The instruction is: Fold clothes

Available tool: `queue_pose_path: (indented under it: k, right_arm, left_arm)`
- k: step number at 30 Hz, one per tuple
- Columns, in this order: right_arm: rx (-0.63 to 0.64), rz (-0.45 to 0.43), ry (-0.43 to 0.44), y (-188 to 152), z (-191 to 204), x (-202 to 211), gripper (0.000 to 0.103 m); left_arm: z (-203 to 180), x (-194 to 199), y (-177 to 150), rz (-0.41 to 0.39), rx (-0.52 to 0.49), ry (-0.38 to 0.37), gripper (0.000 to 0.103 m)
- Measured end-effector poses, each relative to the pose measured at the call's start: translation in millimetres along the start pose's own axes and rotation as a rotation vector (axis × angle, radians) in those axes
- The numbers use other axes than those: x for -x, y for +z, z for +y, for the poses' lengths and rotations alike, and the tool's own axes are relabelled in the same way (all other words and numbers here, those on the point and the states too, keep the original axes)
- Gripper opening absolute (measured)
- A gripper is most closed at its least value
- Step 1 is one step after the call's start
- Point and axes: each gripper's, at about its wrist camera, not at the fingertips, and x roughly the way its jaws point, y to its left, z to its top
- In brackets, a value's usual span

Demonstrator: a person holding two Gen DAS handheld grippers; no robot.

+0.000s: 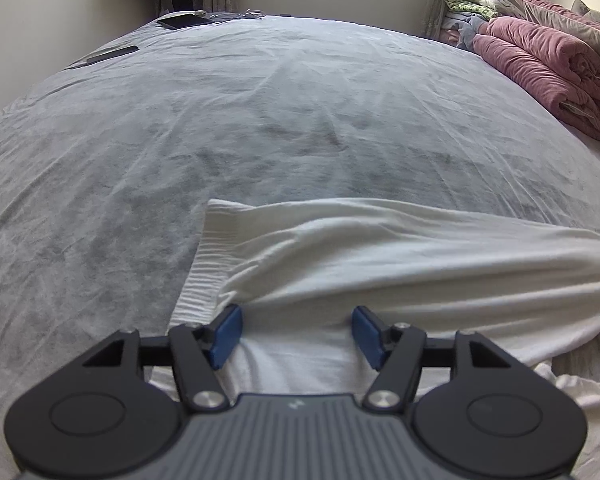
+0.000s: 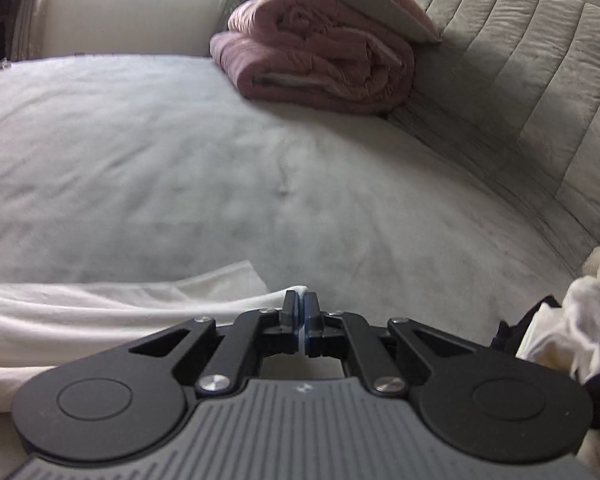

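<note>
white garment (image 1: 380,256) runs off the right edge.

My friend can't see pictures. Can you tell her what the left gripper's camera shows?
The left gripper is open over a white top lying rumpled on a grey bed. A rolled pink quilt sits at the far right.

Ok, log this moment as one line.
left gripper: open over white knit garment | right gripper: shut on garment edge | surface: grey bedsheet
</note>
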Motion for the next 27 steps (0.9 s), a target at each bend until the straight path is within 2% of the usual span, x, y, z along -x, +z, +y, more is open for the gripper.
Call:
queue_pose_path:
  k: [5, 7, 8, 13, 16, 18, 21, 23, 24, 25, 27]
  right_arm:
    - [0.023, -0.014, -0.008, -6, -1, -10, 0.002]
    - [-0.001, -0.078, 0.020, 0, -2, 1, 0.002]
    - [-0.019, -0.081, 0.027, -1, -6, 4, 0.002]
    - [-0.061, 0.044, 0.007, -28, -27, 1, 0.002]
    - [-0.044, 0.139, -0.087, -43, -32, -13, 0.002]
    - [-0.045, 0.164, -0.126, -44, -35, -19, 0.002]
    - [-0.038, 0.138, -0.072, -33, -33, -19, 0.013]
    - [-0.016, 0.123, -0.013, -24, -29, -21, 0.014]
    - [-0.008, 0.125, 0.023, -18, -26, -24, 0.021]
    - [-0.006, 0.131, 0.049, -14, -23, -28, 0.043]
    - [-0.004, 0.137, 0.078, -8, -17, -38, 0.064]
  left_arm:
    - [-3, -2, -1, -0.004, -0.021, 0.011, 0.065]
    - [-2, -2, -1, -0.003, -0.018, 0.006, 0.065]
    - [-1, -2, -1, -0.003, -0.015, 0.003, 0.065]
    - [1, -1, -1, -0.001, -0.014, -0.004, 0.066]
    - [1, -1, -1, -0.001, -0.014, -0.003, 0.066]
    - [-1, -2, -1, -0.003, -0.019, 0.001, 0.066]
    - [-1, -2, -1, -0.004, -0.021, 0.003, 0.067]
    - [-1, -2, -1, -0.004, -0.019, 0.002, 0.067]
    - [-1, -2, -1, -0.004, -0.019, 0.001, 0.067]
    - [-1, -2, 0, -0.003, -0.019, 0.000, 0.067]
    - [0, -2, 0, -0.003, -0.018, -0.002, 0.067]
